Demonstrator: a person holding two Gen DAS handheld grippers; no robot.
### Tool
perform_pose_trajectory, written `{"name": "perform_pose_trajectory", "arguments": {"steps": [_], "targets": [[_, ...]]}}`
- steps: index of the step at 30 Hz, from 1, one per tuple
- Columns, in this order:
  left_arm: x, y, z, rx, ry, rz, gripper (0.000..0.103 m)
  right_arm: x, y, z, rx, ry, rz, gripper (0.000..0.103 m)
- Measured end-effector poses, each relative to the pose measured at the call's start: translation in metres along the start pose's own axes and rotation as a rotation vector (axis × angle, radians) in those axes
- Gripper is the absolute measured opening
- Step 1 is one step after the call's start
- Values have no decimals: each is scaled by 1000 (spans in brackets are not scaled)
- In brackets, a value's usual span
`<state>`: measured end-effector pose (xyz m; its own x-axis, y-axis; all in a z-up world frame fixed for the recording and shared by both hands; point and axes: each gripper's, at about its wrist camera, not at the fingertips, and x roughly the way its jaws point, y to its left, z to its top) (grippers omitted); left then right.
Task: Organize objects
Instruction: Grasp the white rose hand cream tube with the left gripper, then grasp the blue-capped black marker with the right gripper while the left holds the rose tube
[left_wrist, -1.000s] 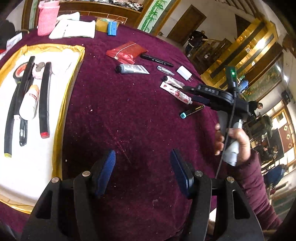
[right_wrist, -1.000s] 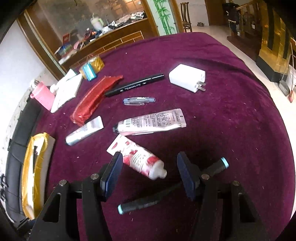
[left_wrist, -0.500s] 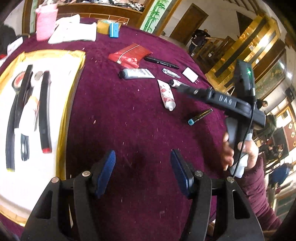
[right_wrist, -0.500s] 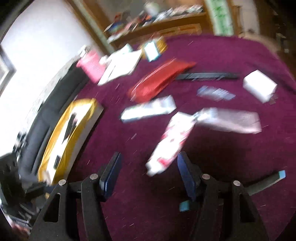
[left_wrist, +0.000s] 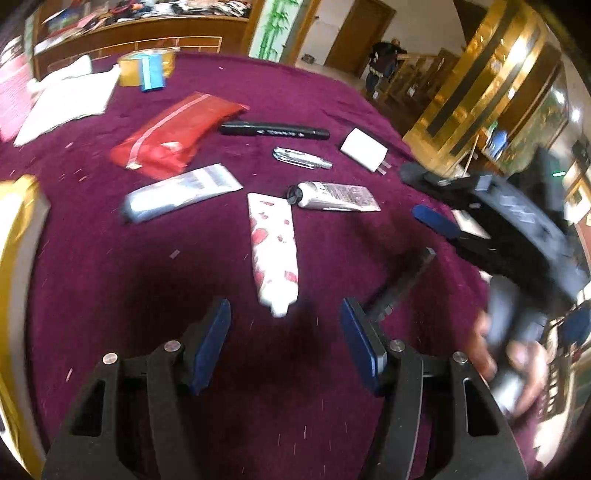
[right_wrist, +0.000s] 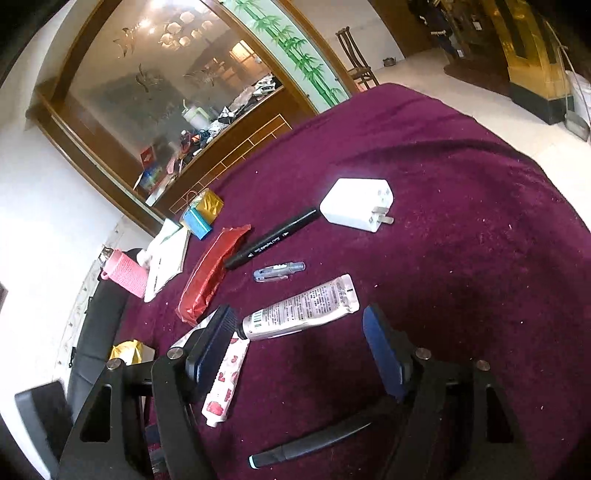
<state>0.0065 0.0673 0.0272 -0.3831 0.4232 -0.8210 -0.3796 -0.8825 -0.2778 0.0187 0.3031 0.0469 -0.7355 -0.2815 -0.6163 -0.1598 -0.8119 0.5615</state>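
Loose items lie on a purple tablecloth (left_wrist: 110, 266). A white tube with red flowers (left_wrist: 273, 251) lies just ahead of my open, empty left gripper (left_wrist: 286, 343); its cap end points toward the jaws. It also shows in the right wrist view (right_wrist: 225, 380). A silver tube (right_wrist: 303, 308) lies between the tips of my open, empty right gripper (right_wrist: 299, 347), which shows blurred at the right of the left wrist view (left_wrist: 436, 221). A dark pen with a teal tip (right_wrist: 310, 443) lies under the right gripper.
Farther back lie a grey tube (left_wrist: 181, 192), a red pouch (left_wrist: 177, 136), a black marker (left_wrist: 275, 130), a small clear pen (left_wrist: 301, 157) and a white charger (left_wrist: 364, 148). A gold-rimmed tray (left_wrist: 16, 221) sits at the left. Folded white cloth (left_wrist: 70, 99) lies beyond.
My left gripper has swung right and forward from beside the tray to the flowered tube. My right gripper has moved toward the silver tube. The flowered tube has turned round.
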Motion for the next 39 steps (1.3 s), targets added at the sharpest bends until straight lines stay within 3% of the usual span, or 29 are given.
{"name": "perform_pose_trajectory", "arguments": {"steps": [5, 6, 7, 8, 15, 24, 32, 39], "targets": [[33, -21, 18, 132, -11, 118, 59, 0, 3, 1, 8, -4, 12, 67], [36, -27, 19, 177, -27, 154, 55, -1, 1, 1, 10, -5, 11, 67], [38, -30, 18, 204, -38, 181, 36, -1, 1, 1, 16, -6, 10, 67], [39, -30, 17, 217, -48, 196, 31, -2, 0, 2, 19, -6, 9, 67], [16, -11, 8, 158, -51, 111, 29, 3, -5, 1, 30, 7, -7, 67], [-54, 14, -23, 36, -139, -12, 30, 11, -7, -5, 13, 26, -48, 67], [-99, 47, -47, -50, -198, -18, 30, 15, 1, -16, -46, 40, -100, 67], [-112, 69, -60, -70, -228, -29, 30, -27, 5, -35, 4, 73, -133, 67]]}}
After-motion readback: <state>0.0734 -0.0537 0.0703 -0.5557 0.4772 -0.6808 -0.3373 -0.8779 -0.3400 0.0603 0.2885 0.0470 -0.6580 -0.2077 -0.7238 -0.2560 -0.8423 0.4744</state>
